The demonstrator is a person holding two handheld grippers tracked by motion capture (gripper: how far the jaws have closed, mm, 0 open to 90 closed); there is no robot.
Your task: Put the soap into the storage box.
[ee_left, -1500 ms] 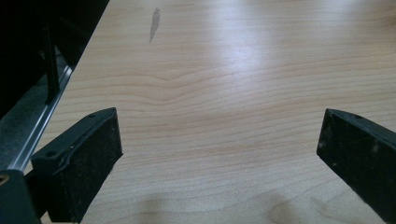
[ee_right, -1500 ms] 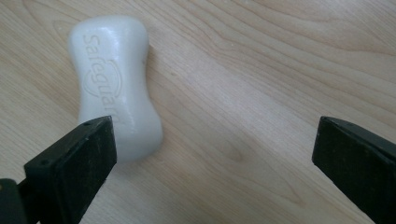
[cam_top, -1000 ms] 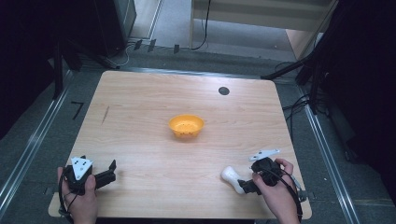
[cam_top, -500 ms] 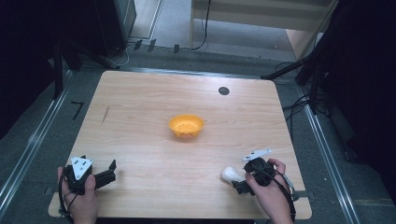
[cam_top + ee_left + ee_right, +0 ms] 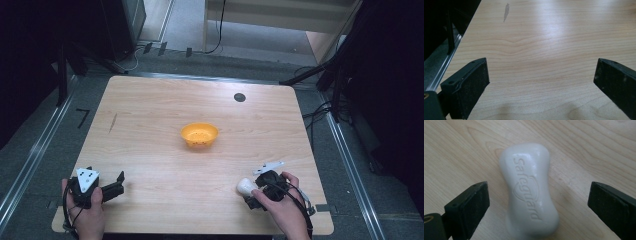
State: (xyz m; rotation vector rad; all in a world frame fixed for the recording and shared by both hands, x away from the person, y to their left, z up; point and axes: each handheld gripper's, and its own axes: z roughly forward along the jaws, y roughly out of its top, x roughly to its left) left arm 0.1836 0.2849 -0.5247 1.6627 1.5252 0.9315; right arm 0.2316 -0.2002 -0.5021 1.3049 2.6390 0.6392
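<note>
A white bar of soap [image 5: 244,185] stamped "Safeguard" lies on the wooden table [image 5: 150,125] near its front right edge. My right gripper [image 5: 250,194] reaches over it from the right. In the right gripper view the soap [image 5: 530,192] lies lengthwise between the two black pads [image 5: 470,207], which stand clear of it on both sides. These jaws have just been closing a little. An orange bowl [image 5: 199,135] stands at the table's middle. At the front left corner my left gripper [image 5: 119,182] rests open over bare wood [image 5: 541,82].
A small black round disc [image 5: 239,97] sits in the tabletop at the back right. A dark streak [image 5: 113,121] marks the wood at the left. Metal rails [image 5: 40,150] and cables run along the floor around the table.
My right gripper has slid left to the soap, so the bar now lies between its jaws. The left gripper and the bowl have stayed put.
</note>
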